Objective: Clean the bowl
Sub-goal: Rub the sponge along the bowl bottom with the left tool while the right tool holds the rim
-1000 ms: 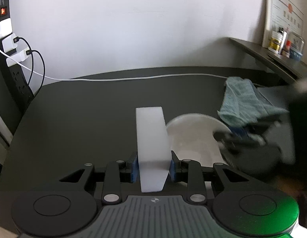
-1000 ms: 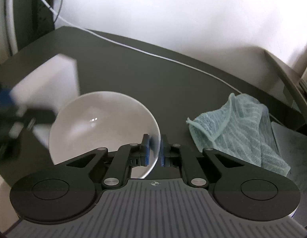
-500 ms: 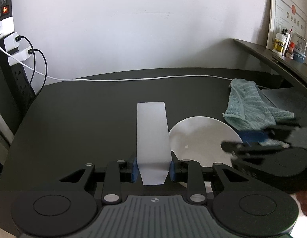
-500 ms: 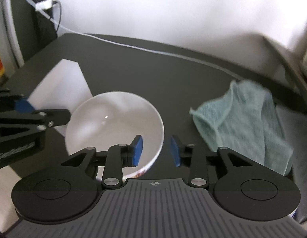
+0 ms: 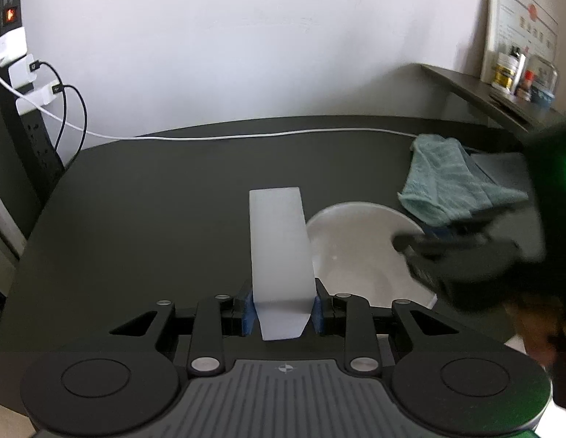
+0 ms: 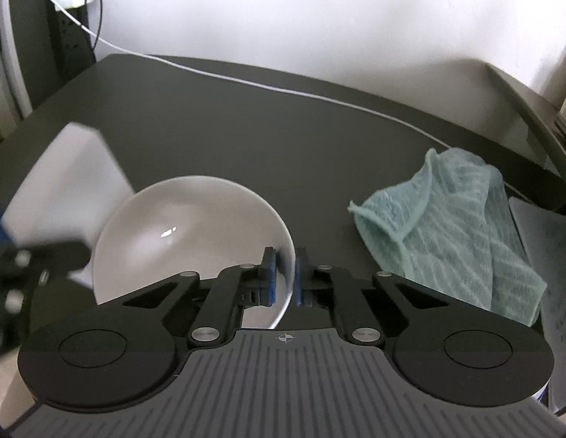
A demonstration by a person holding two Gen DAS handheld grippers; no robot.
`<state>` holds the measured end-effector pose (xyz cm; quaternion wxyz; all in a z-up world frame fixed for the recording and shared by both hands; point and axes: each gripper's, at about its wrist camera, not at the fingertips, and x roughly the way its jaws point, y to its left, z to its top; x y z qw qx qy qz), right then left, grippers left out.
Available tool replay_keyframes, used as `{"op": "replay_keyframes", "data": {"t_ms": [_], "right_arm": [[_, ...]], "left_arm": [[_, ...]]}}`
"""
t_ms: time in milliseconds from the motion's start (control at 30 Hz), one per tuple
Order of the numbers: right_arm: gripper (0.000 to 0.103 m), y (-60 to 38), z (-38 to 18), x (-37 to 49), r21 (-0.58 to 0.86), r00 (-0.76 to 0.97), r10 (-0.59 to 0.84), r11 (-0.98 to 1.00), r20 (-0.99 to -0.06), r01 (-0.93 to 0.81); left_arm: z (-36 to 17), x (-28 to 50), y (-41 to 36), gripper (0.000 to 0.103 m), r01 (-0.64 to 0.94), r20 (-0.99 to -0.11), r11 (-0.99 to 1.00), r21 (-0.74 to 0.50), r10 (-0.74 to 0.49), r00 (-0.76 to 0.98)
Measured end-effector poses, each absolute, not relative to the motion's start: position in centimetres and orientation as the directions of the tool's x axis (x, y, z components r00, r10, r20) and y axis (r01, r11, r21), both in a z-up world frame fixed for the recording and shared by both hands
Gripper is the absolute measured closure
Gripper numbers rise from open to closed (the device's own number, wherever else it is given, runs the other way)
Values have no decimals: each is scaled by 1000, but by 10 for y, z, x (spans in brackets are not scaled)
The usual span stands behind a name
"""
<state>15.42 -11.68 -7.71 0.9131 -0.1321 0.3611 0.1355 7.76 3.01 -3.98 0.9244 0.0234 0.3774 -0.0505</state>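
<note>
**Sponge poised, bowl pinned by its rim**

Sponge [image 5: 279, 252] first, since it sits left of the bowl [image 6: 188, 233]: a plain white block, matte and square-edged, held upright in the left gripper [image 5: 282, 310] with its blue pads squeezing the lower end inward. Most of its length juts forward, probably so the free end can reach down inside the bowl without the fingers touching the ware. It hangs just beside the bowl's left rim, not yet inside.

Bowl, the landmark: round, white, glossy, a small highlight on its smooth inner curve, apparently empty. It rests on the dark matte table [image 6: 246, 127], near the front edge. The right gripper [image 6: 285, 277] straddles the bowl's near-right rim, one blue pad inside the wall and one outside, narrowed almost to the thin wall; whether both pads already press it I cannot tell. That hold looks meant to steady the bowl against the push of scrubbing.

Right of the bowl, well apart, lies a crumpled teal towel [image 6: 451, 226], ribbed and soft, likely waiting for drying. Behind the bowl a white cable [image 6: 283, 89] crosses the table.
</note>
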Motion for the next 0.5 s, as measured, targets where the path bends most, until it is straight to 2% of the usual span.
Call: {"op": "replay_keyframes", "data": {"t_ms": [433,467,500], "right_arm": [[93,-120,-81,148,-170,711,163,912,-684,-372],[88,-120,-80,147,-161,709,165,915,-686,-369],[78,-122,-77,145,-142,707,172,921,-686,-363]], "left_arm": [[-42,103,30,74,104,-691,994,14,-66,720],[-42,99,30,74,105,-689,994,13,-67,721],[-42,96,31,74,103,-690,995,7,-69,720]]}}
